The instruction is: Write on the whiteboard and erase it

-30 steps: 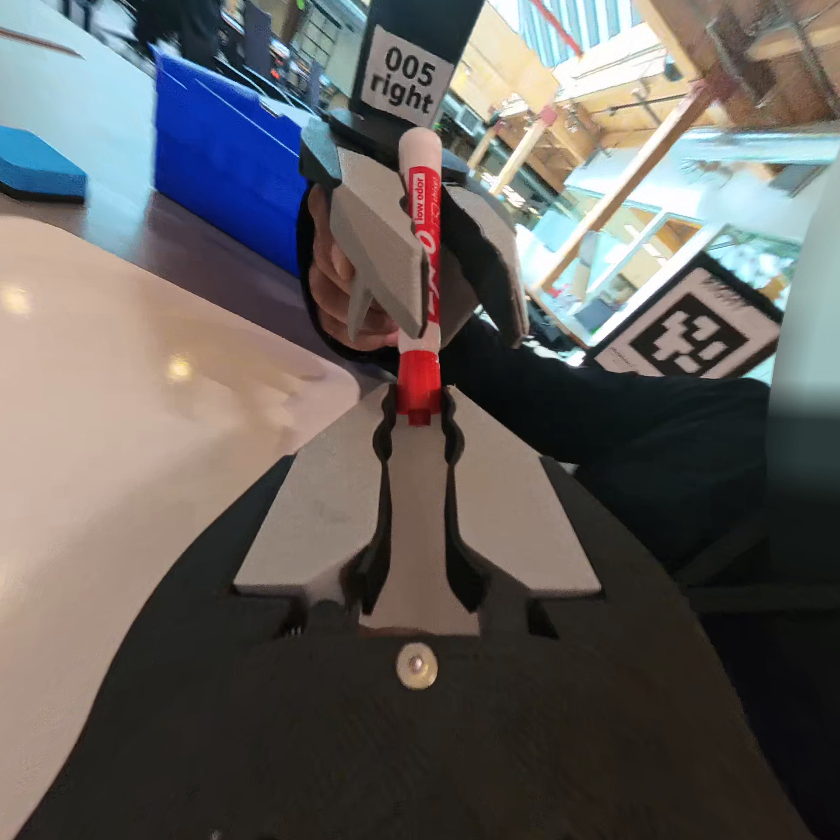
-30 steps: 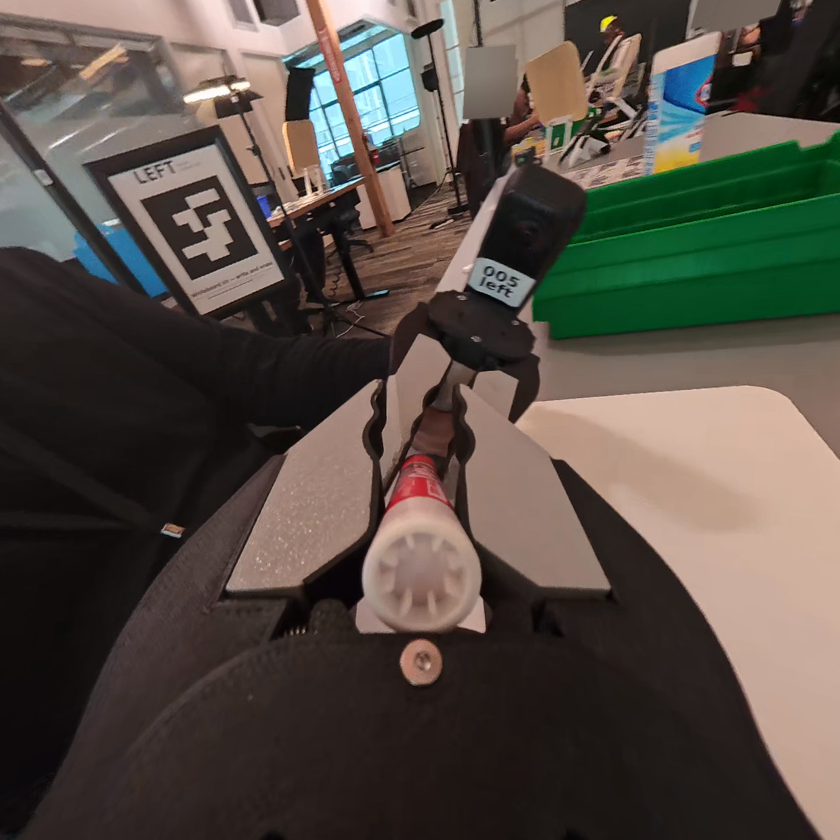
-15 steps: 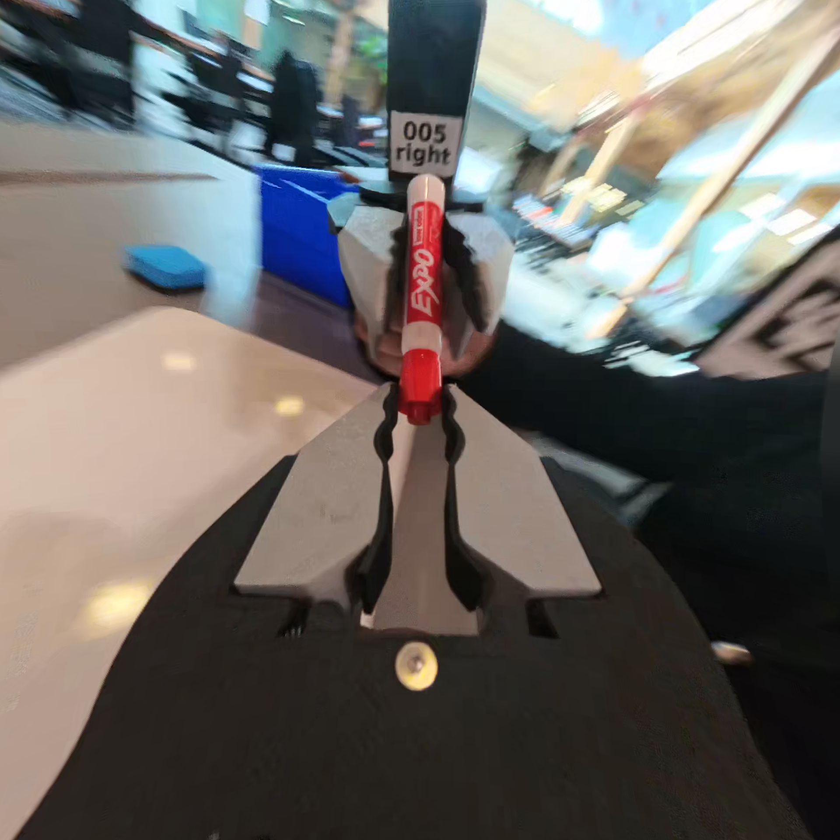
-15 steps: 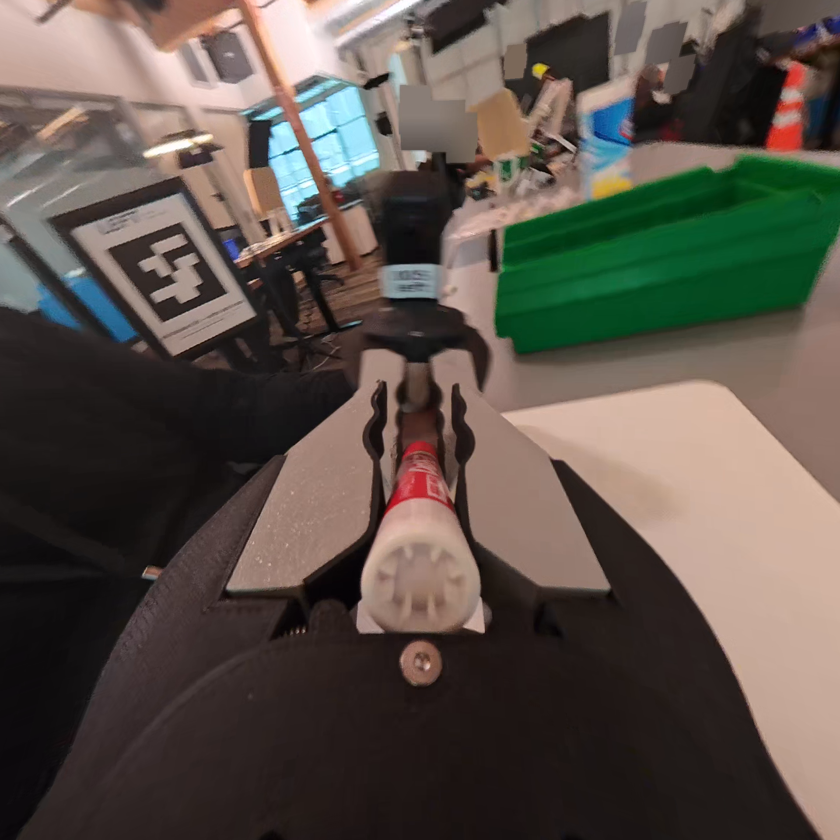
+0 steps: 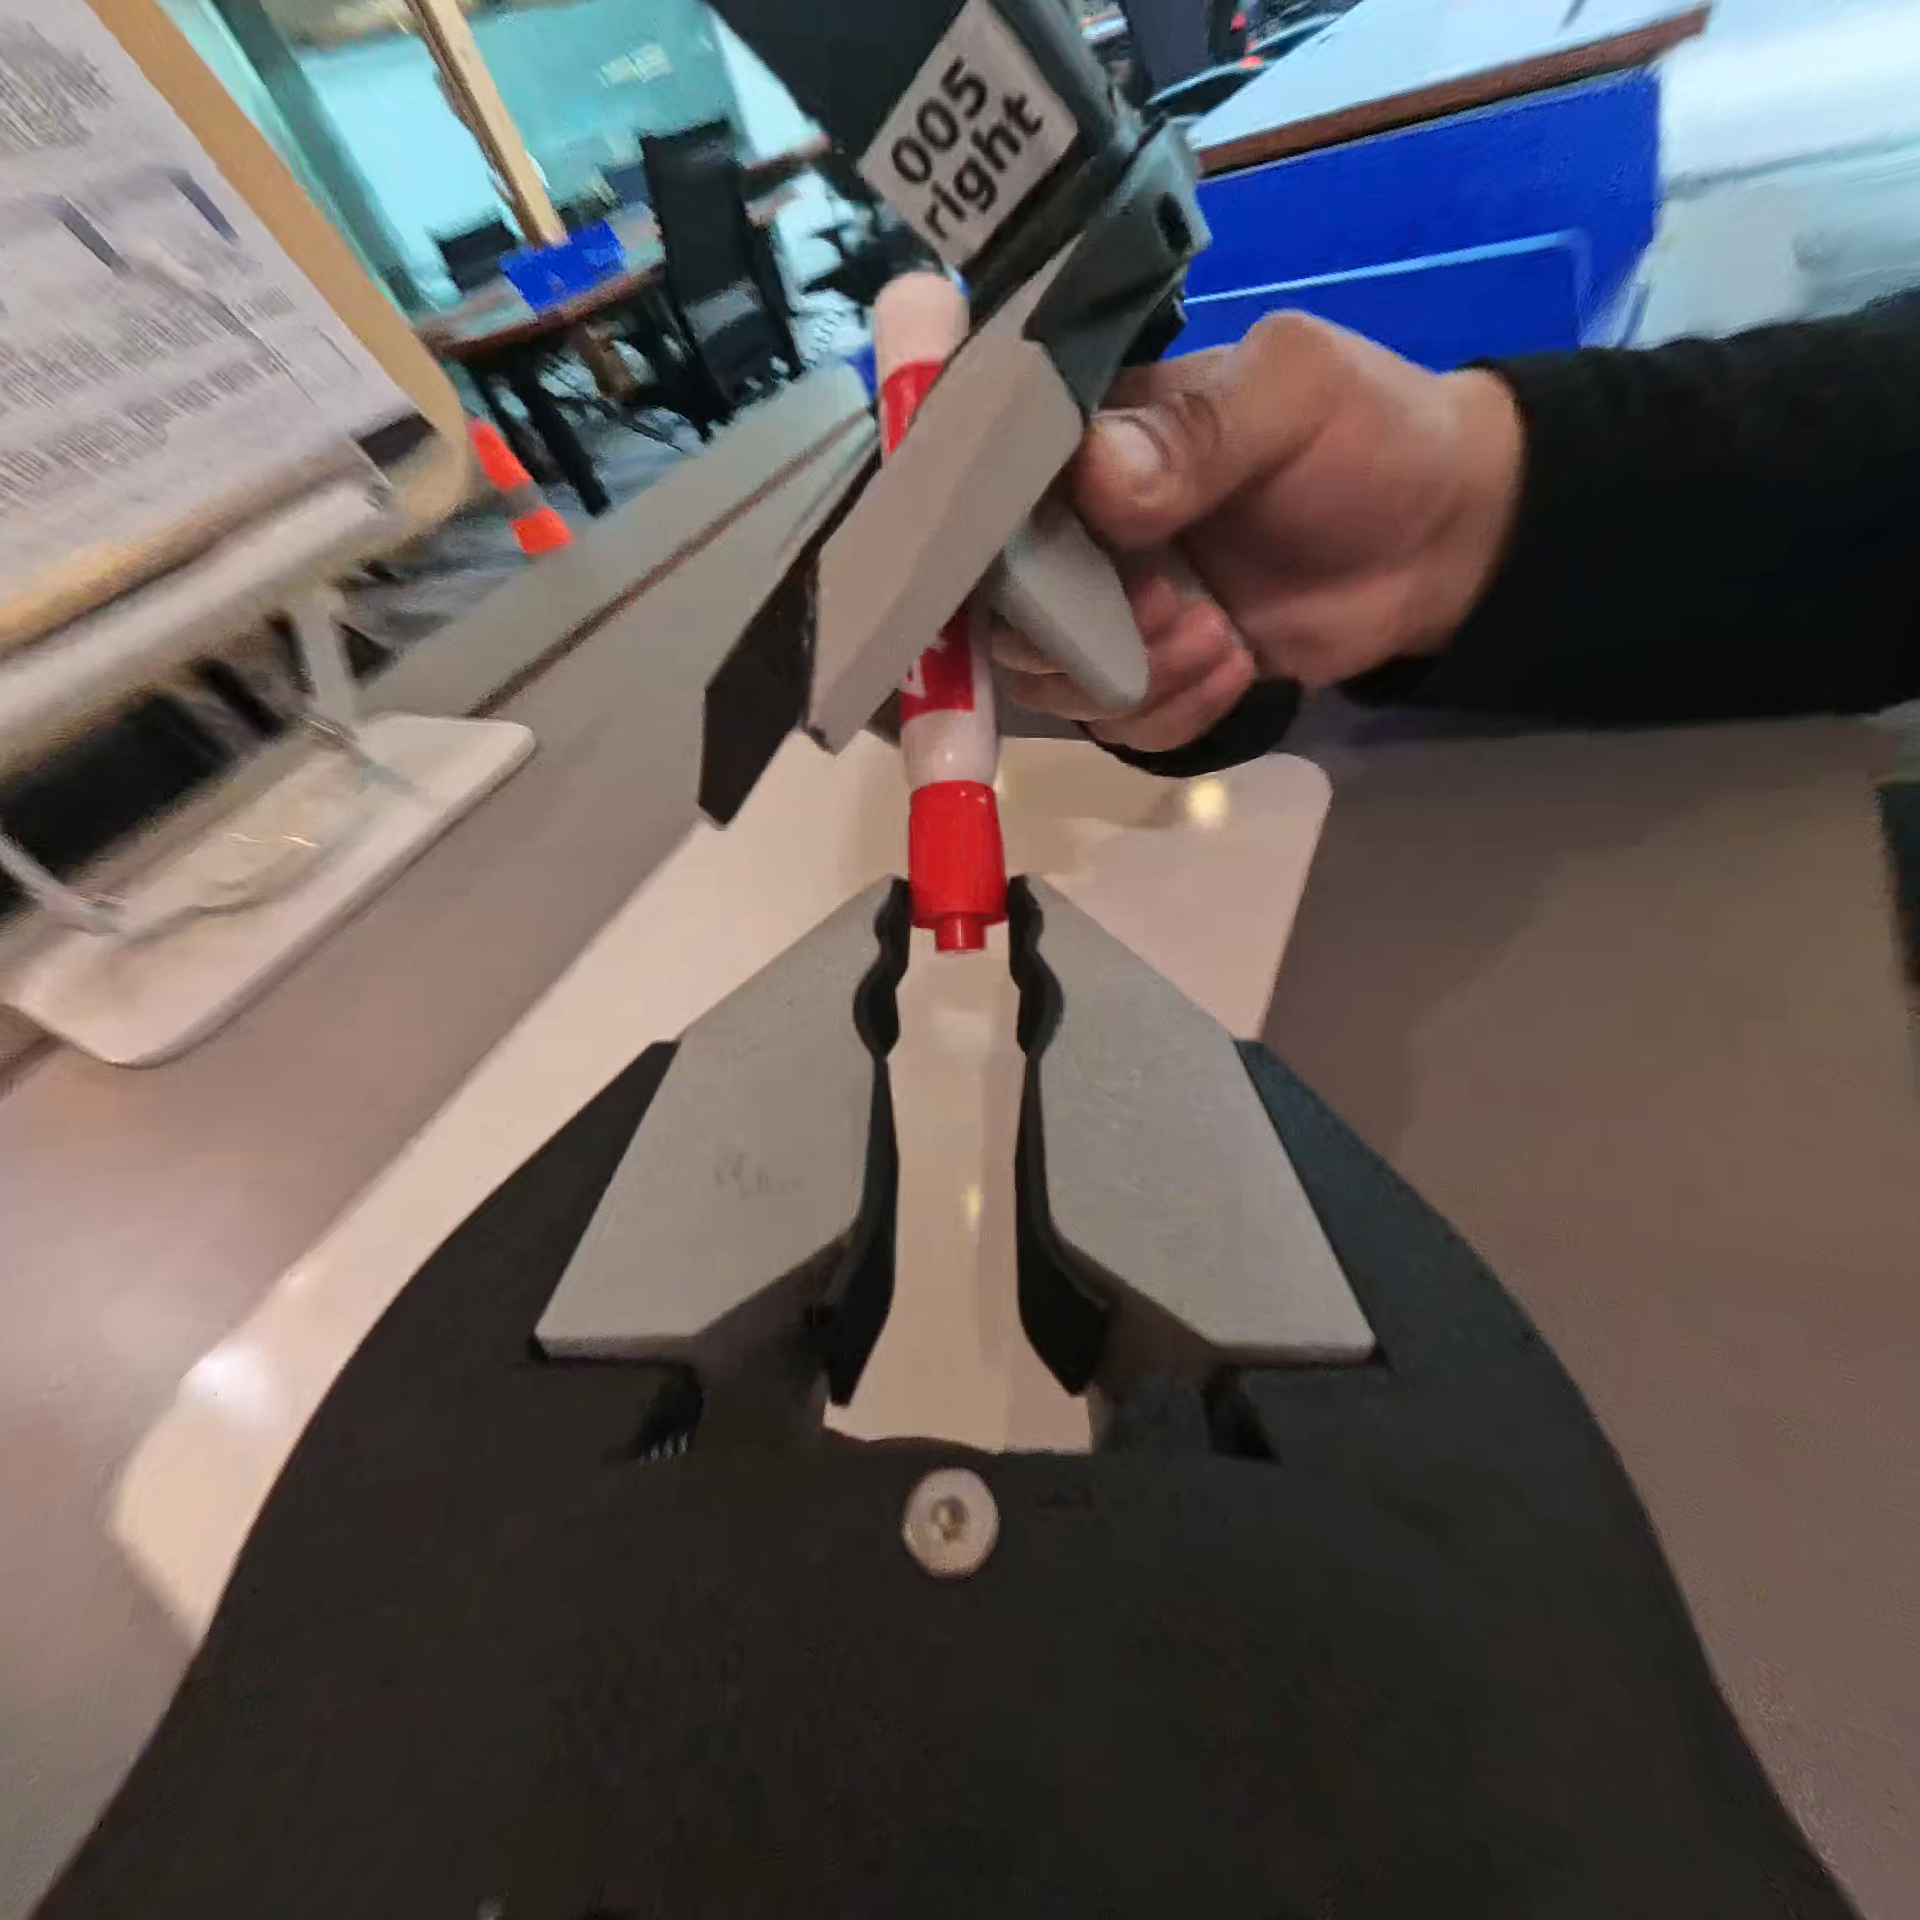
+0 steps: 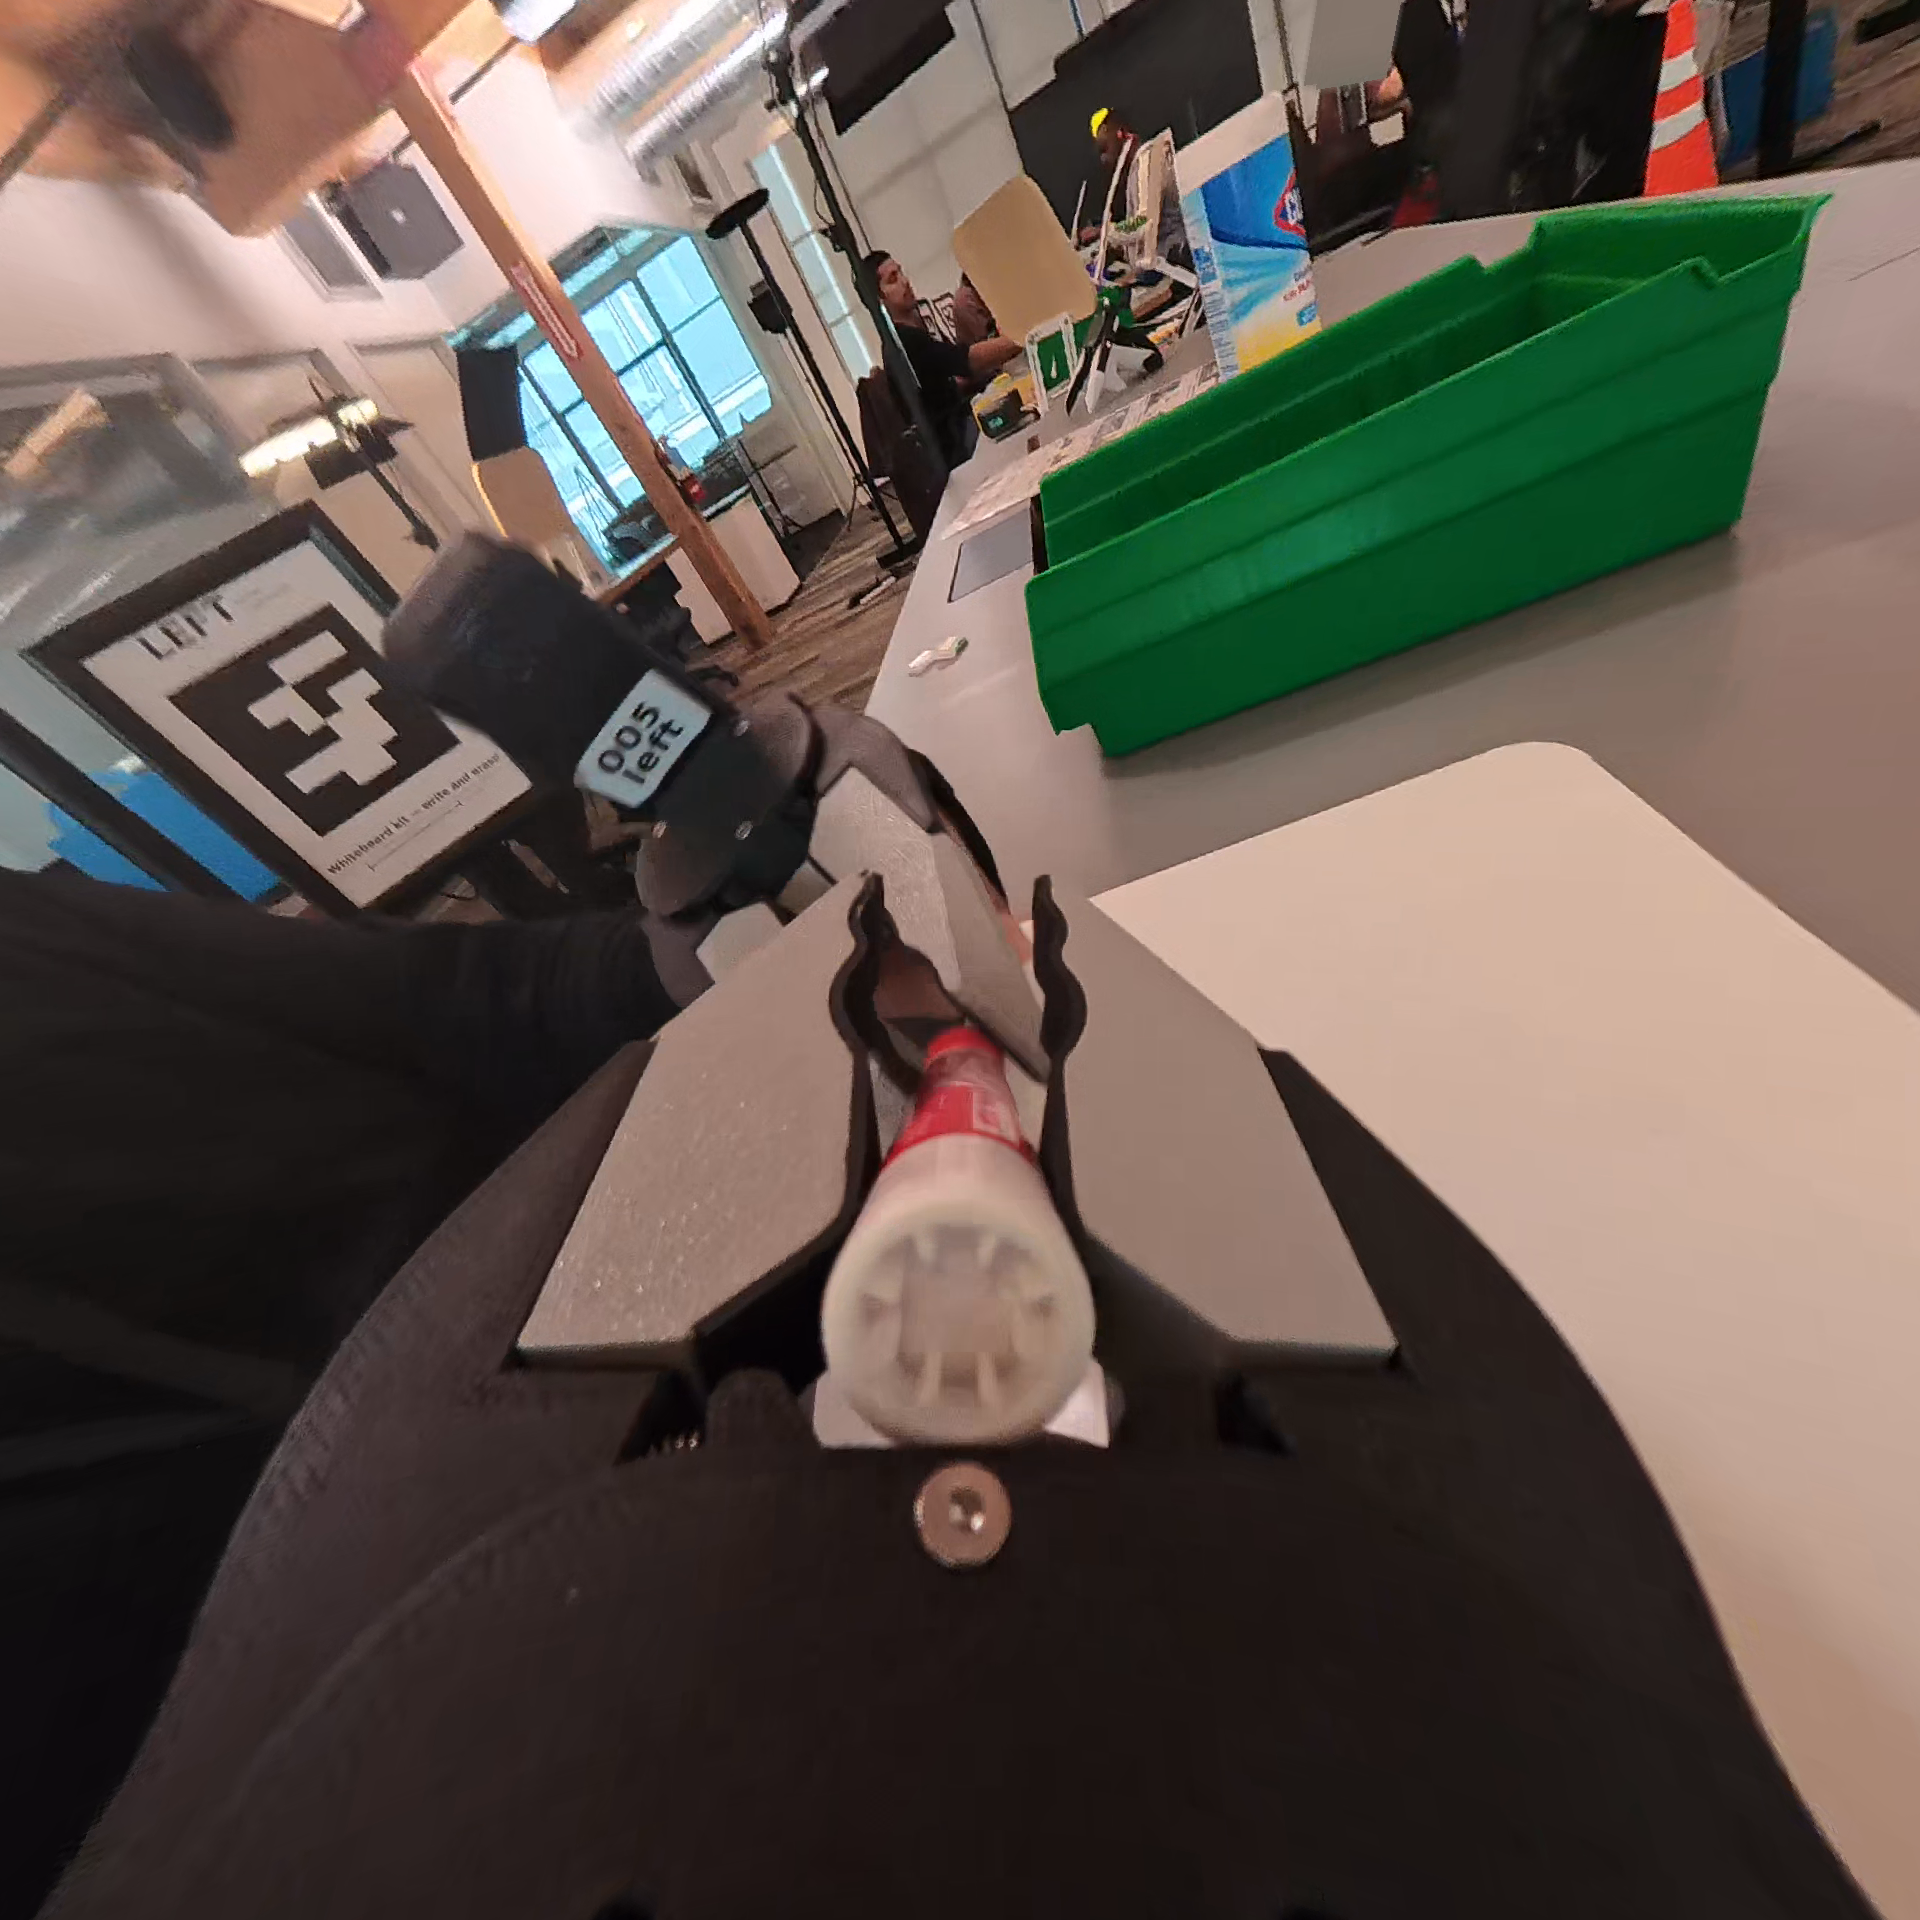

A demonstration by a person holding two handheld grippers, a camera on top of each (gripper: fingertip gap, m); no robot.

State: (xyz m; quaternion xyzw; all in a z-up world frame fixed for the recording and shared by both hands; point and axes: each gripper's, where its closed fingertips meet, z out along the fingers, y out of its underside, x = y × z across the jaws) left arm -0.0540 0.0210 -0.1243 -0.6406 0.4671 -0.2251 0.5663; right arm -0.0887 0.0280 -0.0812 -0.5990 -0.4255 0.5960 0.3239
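At frame centre, the marker sits pinched in the right gripper, its red cap nipped by the left gripper. Below lies the whiteboard on a grey table; a green bin upper right, labels on both tools.

white lettered label on right gripper body; pale label on left gripper. print along marker barrel. captioned black-and-white sign; branded carton. wording not copied.
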